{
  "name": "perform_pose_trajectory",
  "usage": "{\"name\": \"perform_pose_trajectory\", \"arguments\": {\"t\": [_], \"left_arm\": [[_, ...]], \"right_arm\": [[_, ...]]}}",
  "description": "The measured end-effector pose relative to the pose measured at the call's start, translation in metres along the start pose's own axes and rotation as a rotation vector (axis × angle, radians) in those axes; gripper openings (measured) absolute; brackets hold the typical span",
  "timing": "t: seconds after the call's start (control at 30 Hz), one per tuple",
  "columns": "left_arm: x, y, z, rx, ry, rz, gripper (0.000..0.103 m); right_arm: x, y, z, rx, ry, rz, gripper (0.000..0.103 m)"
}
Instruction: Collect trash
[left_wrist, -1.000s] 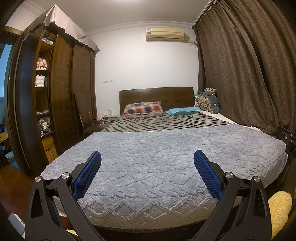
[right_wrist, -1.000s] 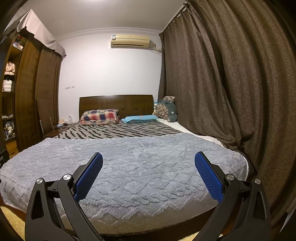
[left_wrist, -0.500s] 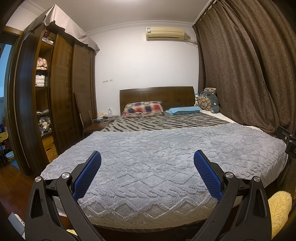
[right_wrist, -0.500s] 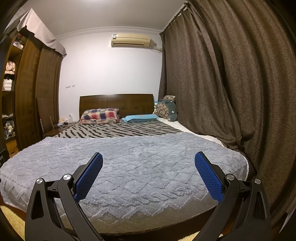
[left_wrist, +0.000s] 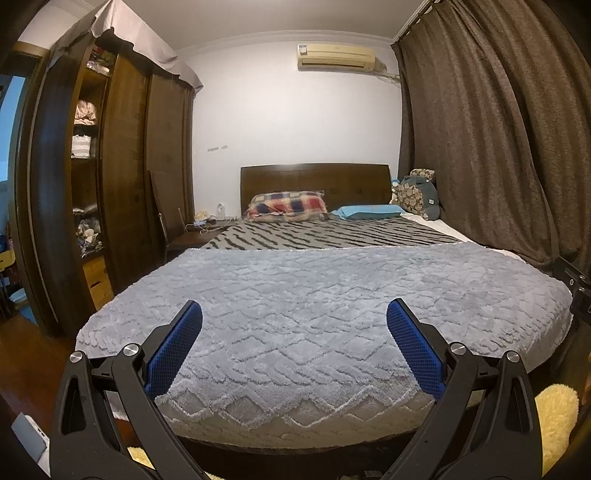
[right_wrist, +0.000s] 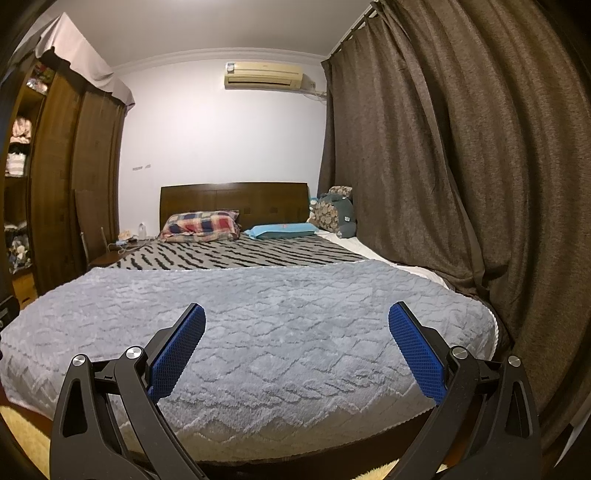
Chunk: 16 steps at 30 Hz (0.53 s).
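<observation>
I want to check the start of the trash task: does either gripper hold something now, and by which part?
Nothing is held. The left gripper and the right gripper are both open, with only the grey blanket between their fingers.

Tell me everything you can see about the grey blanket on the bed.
The grey blanket is plush, with a raised zigzag, diamond-like pattern. It lies spread flat over the foot half of the bed, its near edge draping over the mattress end. Its far edge lies straight across a black-and-grey striped cover. Nothing visible rests on it; both open tongs are held short of it.
</observation>
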<state>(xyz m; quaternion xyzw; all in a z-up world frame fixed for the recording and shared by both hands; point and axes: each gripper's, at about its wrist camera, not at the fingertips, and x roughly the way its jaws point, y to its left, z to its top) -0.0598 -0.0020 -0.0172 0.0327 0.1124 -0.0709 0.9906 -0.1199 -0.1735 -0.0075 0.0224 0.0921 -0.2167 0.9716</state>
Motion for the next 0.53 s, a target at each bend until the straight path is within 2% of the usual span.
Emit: {"name": "perform_pose_trajectory", "arguments": {"t": [0.23,0.53], "left_arm": [[0.002,-0.001,-0.002,0.007,0.004,-0.004,0.095],[0.014,0.002,-0.003,-0.009,0.048,-0.009,0.095]], "right_arm": [[0.002,0.000,0.000,-0.002,0.003,-0.001,0.100],[0.012,0.002,-0.006,-0.010,0.025,0.002,0.100]]}}
